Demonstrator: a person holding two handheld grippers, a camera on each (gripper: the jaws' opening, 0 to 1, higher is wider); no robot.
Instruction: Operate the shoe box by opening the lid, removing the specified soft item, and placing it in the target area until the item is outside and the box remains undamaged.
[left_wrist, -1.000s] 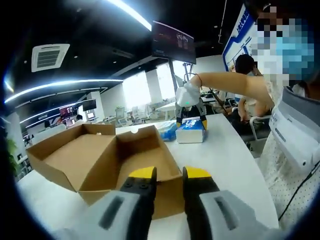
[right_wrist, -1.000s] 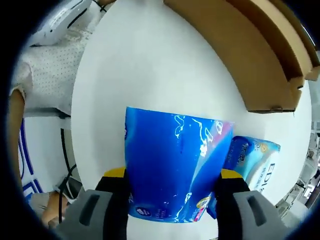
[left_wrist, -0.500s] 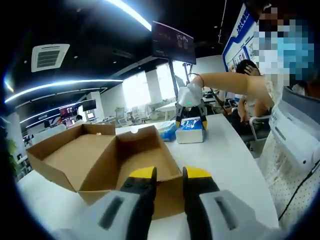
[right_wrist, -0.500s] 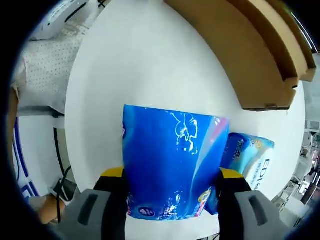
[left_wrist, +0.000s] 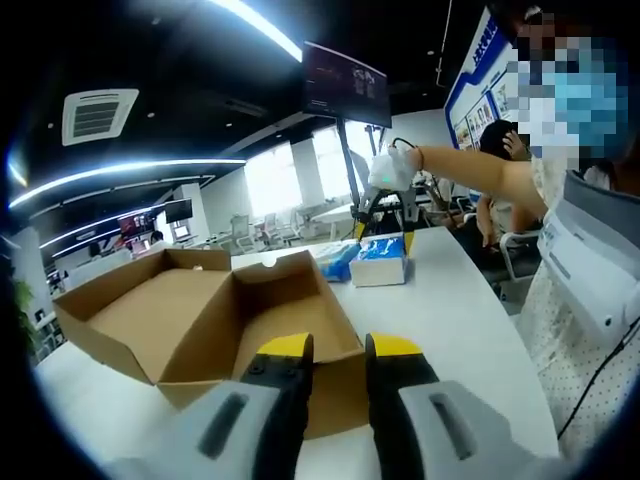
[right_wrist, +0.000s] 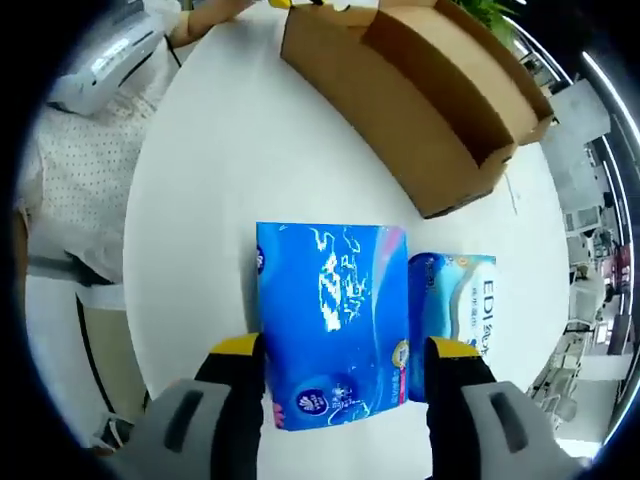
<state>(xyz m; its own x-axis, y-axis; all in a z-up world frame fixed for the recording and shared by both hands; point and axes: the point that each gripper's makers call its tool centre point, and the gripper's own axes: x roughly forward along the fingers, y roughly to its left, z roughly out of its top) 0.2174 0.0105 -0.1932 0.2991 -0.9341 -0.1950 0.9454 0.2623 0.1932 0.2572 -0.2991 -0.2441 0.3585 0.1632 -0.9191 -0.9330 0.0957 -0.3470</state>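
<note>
The brown cardboard shoe box (left_wrist: 200, 320) stands open on the white table (left_wrist: 450, 320), lid folded back, its inside bare as far as I can see. My left gripper (left_wrist: 339, 345) hovers at its near corner, jaws shut on nothing. Past the box lies a blue soft tissue pack (left_wrist: 382, 262), and my right gripper (left_wrist: 385, 228) hangs just above it. In the right gripper view that blue pack (right_wrist: 330, 320) rests flat on the table (right_wrist: 220, 150). The right gripper (right_wrist: 345, 345) is open, its jaws wider than the pack. The box (right_wrist: 420, 110) sits further off.
A second, lighter blue pack (right_wrist: 450, 310) lies against the first, between it and the box; it also shows as a pale pack (left_wrist: 338, 262). A person (left_wrist: 590, 280) stands at the table's right edge. The table's rim (right_wrist: 140, 300) curves near the packs.
My right gripper has risen away from the blue pack, which stays lying on the table. The left gripper and the box have not moved.
</note>
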